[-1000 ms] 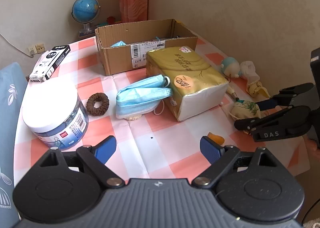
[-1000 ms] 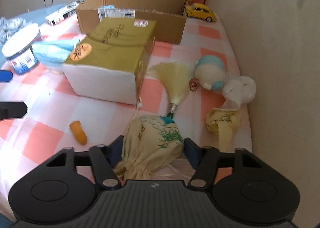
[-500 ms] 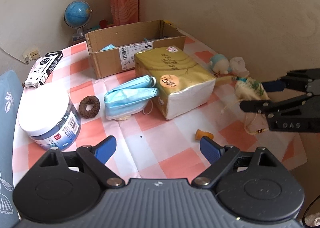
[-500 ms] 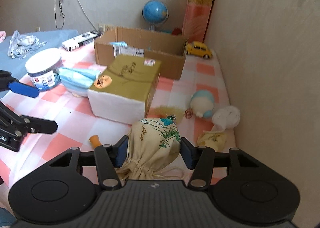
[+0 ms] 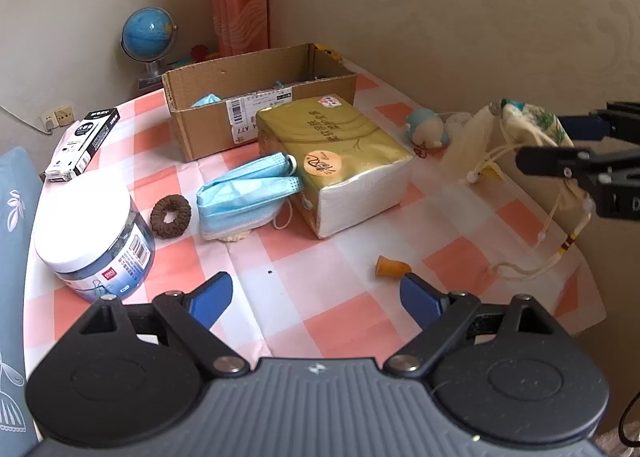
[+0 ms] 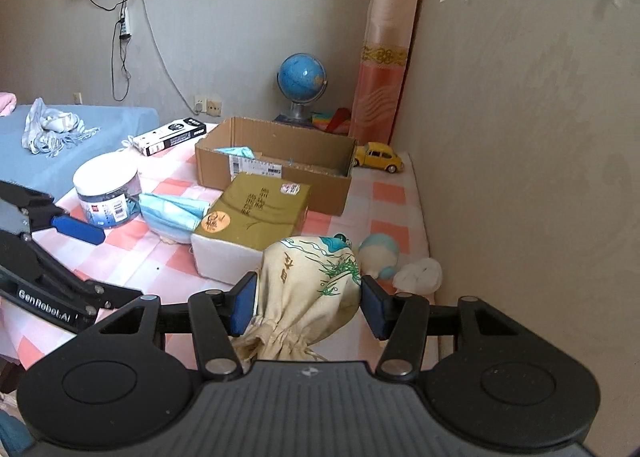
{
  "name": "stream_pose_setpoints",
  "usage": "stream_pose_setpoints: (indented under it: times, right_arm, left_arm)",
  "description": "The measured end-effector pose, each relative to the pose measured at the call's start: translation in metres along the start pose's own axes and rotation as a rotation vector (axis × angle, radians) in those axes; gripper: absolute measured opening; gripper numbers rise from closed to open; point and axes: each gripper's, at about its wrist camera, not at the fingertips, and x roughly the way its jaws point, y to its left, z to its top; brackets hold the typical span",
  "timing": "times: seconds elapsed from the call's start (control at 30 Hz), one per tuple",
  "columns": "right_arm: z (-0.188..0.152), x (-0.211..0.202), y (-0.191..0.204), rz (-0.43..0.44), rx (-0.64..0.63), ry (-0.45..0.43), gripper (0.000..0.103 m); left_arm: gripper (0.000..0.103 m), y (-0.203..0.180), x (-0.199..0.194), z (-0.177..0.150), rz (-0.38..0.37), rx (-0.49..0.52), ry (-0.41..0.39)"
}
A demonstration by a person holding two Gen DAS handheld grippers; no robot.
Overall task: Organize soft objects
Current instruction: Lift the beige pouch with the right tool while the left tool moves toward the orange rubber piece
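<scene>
Checkered table [image 5: 344, 321] against beige wall, cluttered. Left gripper [image 5: 316, 297] at near edge, jaws wide apart, holding nothing. Right gripper [image 6: 308, 307] clamped on pouch [image 6: 316, 281], held above table's right edge, drawstrings hanging. Orange cone [image 5: 392, 268] near front. Mid-table: jar [image 5: 94, 241] at left edge, scrunchie [image 5: 171, 215], masks [image 5: 244, 197] touching tissue pack [image 5: 334, 161]. Plush [image 5: 426, 129] by the wall edge. Box [image 5: 256, 97] at far edge, mask inside.

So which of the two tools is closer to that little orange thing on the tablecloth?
Left. The left tool hovers open just in front of the orange thing; the right tool is up off the table, gripping the pouch.
</scene>
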Motion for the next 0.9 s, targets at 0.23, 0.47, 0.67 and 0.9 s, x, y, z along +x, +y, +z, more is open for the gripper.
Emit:
stream_pose_setpoints:
  times: [0.23, 0.47, 0.67, 0.9]
  right_arm:
    - [0.014, 0.002, 0.0, 0.012, 0.006, -0.015, 0.059]
    - [0.039, 0.014, 0.002, -0.002, 0.009, -0.015, 0.059]
    - [0.048, 0.02, 0.005, -0.022, -0.015, -0.015, 0.059]
    - [0.043, 0.028, 0.0, -0.047, 0.003, 0.018, 0.059]
  left_arm:
    - [0.091, -0.002, -0.002, 0.001, -0.007, 0.044, 0.002]
    - [0.09, -0.011, 0.012, 0.002, -0.045, 0.154, 0.019]
    - [0.064, -0.029, 0.04, 0.004, -0.144, 0.181, 0.039]
    - [0.04, -0.046, 0.064, -0.002, -0.169, 0.205, 0.045]
